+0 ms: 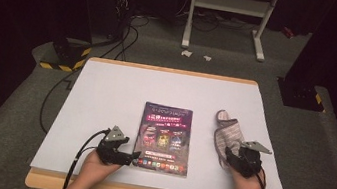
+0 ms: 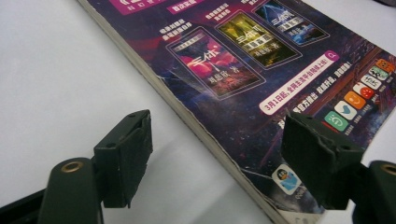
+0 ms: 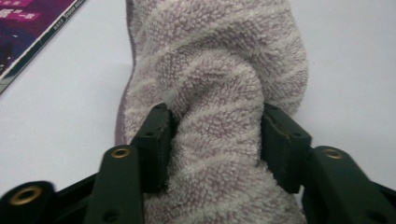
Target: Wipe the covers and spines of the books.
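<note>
The striped towel [image 3: 219, 116] at 4 o'clock on the tabletop [image 1: 106, 90] is pinched by the right hand-held gripper [image 3: 217, 140]. The left hand-held gripper [image 2: 224, 149] is spread at the magazine [image 1: 165, 134], around 6 o'clock. The towel's probably best lifted slowly so the bunched fold isn't lost.

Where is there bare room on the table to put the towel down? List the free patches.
Free: the far strip of the table beyond the book and towel; the left part, from the book to the left edge; the gap between book and towel. Crowded: the near edge, where the left gripper straddles the book's corner and the right gripper pinches the towel.
</note>
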A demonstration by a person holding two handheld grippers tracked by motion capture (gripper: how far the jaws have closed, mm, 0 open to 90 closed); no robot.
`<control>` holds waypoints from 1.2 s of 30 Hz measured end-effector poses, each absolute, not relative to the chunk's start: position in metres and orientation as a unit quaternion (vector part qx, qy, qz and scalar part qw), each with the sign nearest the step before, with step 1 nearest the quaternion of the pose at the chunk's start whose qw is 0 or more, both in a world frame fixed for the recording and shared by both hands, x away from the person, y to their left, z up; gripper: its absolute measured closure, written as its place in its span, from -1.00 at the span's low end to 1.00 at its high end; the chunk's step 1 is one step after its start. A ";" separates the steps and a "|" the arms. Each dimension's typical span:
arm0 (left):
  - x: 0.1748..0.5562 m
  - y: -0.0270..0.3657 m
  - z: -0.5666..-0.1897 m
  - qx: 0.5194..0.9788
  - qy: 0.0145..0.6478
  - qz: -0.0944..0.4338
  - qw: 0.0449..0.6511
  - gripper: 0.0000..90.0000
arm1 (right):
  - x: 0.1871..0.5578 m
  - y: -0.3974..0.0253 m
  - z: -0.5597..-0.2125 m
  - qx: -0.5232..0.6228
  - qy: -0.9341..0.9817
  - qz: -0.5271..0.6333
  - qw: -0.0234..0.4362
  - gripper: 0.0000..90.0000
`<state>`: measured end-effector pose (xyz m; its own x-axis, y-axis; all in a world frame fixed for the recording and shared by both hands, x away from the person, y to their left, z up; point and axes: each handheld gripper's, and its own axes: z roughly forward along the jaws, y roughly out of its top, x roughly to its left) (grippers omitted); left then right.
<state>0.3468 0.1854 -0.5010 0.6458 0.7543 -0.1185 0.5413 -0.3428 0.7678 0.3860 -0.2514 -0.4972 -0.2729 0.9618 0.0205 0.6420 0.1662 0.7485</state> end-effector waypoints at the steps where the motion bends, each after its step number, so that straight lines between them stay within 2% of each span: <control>1: 0.347 0.185 -0.501 0.809 0.401 0.130 0.410 -0.44 | 0.386 -0.252 -0.496 0.552 0.724 0.338 0.239 -0.10; 8: 0.347 0.186 -0.501 0.806 0.407 0.131 0.409 -0.44 | 0.382 -0.250 -0.478 0.538 0.721 0.359 0.248 -0.31; 12: 0.347 0.186 -0.502 0.807 0.409 0.130 0.406 -0.44 | 0.377 -0.248 -0.469 0.528 0.719 0.368 0.263 -0.35; 21: 0.347 0.183 -0.503 0.809 0.410 0.126 0.403 -0.43 | 0.366 -0.226 -0.456 0.492 0.732 0.392 0.262 -0.33; 36: 0.346 0.177 -0.505 0.815 0.406 0.120 0.395 -0.42 | 0.354 -0.179 -0.472 0.451 0.768 0.392 0.231 -0.27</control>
<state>0.3465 0.1772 -0.5046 0.6420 0.7563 -0.1259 0.5670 -0.3578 0.7419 0.3539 -0.1793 -0.4722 -0.4861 0.8739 -0.0011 0.5116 0.2856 0.8104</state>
